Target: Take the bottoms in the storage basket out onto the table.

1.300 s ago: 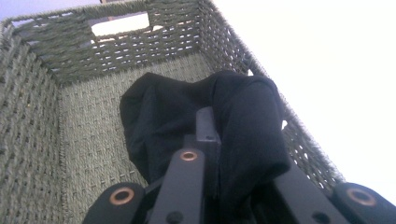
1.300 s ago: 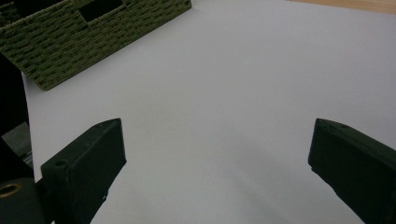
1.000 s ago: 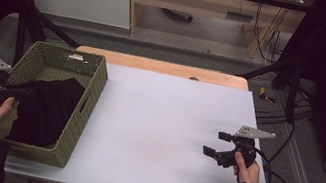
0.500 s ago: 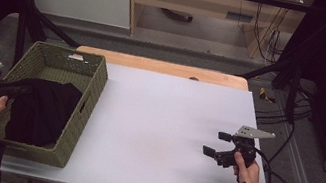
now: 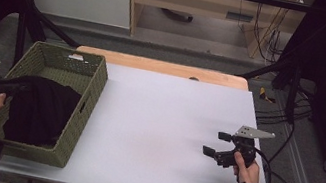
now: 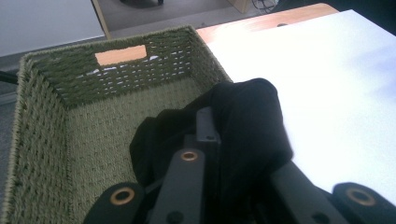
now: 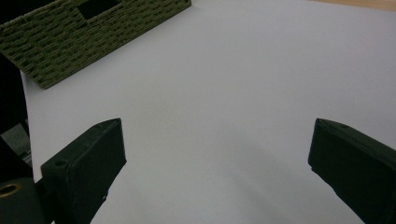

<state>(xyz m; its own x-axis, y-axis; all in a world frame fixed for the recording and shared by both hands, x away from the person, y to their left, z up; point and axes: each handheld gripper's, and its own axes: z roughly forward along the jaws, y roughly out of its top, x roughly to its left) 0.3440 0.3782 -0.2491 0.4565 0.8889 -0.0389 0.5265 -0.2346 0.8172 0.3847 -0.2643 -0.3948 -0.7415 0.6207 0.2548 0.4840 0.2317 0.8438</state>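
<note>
Left gripper view: left gripper (image 6: 210, 140) fingers clamp black cloth (image 6: 247, 121); right gripper (image 7: 217, 163) fingers wide.

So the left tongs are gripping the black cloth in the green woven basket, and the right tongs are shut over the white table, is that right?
Not quite. The right tongs are open, jaws spread wide over the bare white table, as the right gripper view shows. The rest holds: the left tongs grip the black cloth in the green woven basket.

Fixed camera high above table (image 5: 160, 121), gripper views close and low, all sharing the basket (image 5: 83, 103)
</note>
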